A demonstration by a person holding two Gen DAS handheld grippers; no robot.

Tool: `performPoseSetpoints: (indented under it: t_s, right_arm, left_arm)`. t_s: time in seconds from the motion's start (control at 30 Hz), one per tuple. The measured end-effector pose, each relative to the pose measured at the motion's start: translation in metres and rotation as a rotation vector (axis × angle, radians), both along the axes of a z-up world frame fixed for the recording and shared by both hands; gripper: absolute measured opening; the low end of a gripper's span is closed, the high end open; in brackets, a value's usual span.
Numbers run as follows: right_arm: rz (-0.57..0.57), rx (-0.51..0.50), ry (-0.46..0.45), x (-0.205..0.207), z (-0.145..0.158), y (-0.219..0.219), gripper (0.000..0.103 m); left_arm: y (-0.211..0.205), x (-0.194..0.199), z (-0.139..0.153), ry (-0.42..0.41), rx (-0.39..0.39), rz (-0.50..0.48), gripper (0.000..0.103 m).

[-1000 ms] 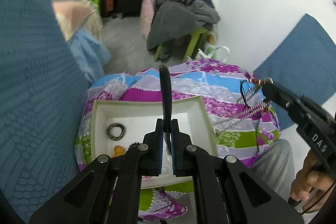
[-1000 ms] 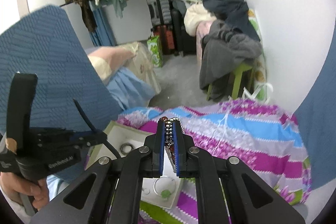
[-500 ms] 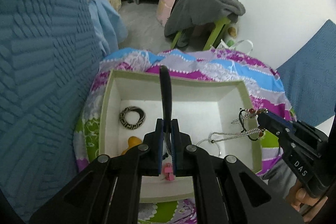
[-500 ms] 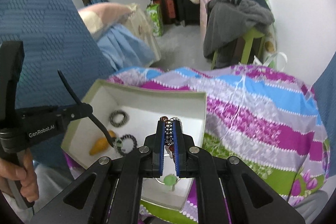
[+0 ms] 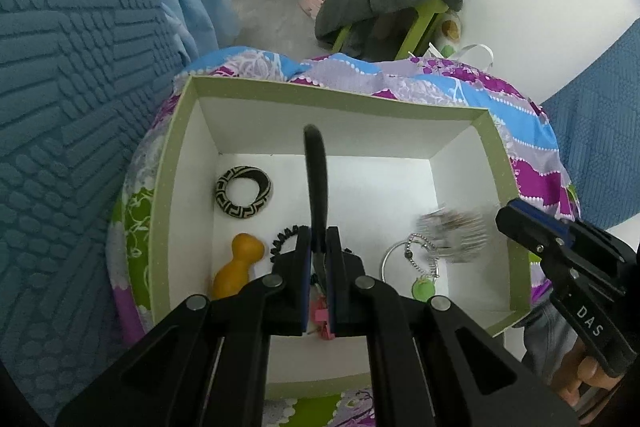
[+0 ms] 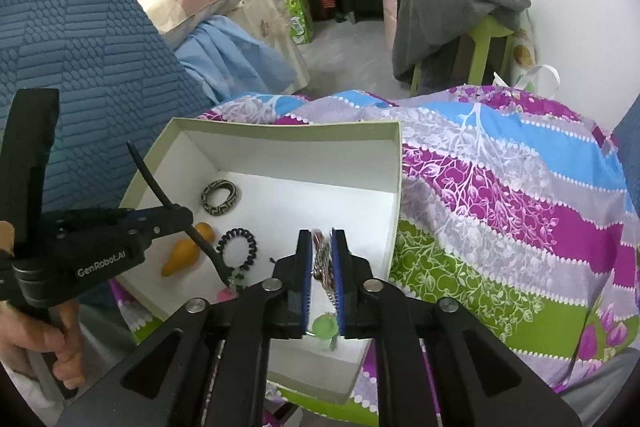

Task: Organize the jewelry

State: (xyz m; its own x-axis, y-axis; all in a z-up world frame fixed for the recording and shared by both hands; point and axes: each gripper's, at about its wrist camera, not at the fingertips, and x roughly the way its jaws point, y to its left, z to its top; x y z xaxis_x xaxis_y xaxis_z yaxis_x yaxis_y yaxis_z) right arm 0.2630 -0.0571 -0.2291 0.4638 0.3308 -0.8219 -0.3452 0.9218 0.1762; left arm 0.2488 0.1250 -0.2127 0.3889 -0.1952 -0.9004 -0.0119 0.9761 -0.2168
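Two tools (image 5: pixel 319 259) (image 6: pixel 322 267) over jewelry box (image 5: pixel 172 163)

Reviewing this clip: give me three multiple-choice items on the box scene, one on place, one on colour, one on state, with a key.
1. Where does the patterned ring lie?
A. on the quilt
B. in the box, far left part
C. on the stool

2. What colour is the gourd-shaped piece?
A. orange
B. blue
C. white

3. What is between the left gripper's jaws?
A. nothing
B. a thin black strap
C. the patterned ring

Key: B, it rests on the box floor near the left wall; A, plainly orange; B, the jaws are shut on the strap.
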Motion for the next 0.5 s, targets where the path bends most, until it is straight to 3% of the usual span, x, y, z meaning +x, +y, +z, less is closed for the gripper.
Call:
performPoseSetpoints:
  t_s: [0.03, 0.07, 0.1, 0.17, 0.33, 0.43, 0.5]
  right_arm:
    - [-0.001, 0.005, -0.005, -0.001, 0.003, -0.001, 0.027]
    - [-0.002, 0.013, -0.008, 0.0, 0.005, -0.003, 0.031]
    - [-0.005, 0.018, -0.013, -0.001, 0.009, -0.006, 0.033]
    - [-0.005, 0.015, -0.028, -0.001, 0.016, -0.008, 0.036]
    - [-0.008, 0.038, -0.111, -0.005, 0.057, -0.018, 0.05]
    - [-0.012, 0.049, -0.174, -0.011, 0.085, -0.024, 0.054]
    - [-0.011, 0.076, -0.207, -0.016, 0.106, -0.029, 0.054]
  left_arm:
    - [-0.001, 0.0, 0.002, 0.005, -0.005, 0.003, 0.01]
    - [-0.001, 0.0, 0.003, 0.01, -0.007, 0.01, 0.024]
    - [-0.001, -0.001, 0.006, 0.013, -0.01, 0.02, 0.043]
    - [-0.001, -0.007, 0.018, -0.014, -0.005, 0.048, 0.064]
    - [-0.003, -0.02, 0.057, -0.087, 0.015, 0.063, 0.065]
    - [-0.005, -0.031, 0.096, -0.169, 0.038, 0.076, 0.077]
    - [-0.007, -0.04, 0.118, -0.219, 0.052, 0.081, 0.08]
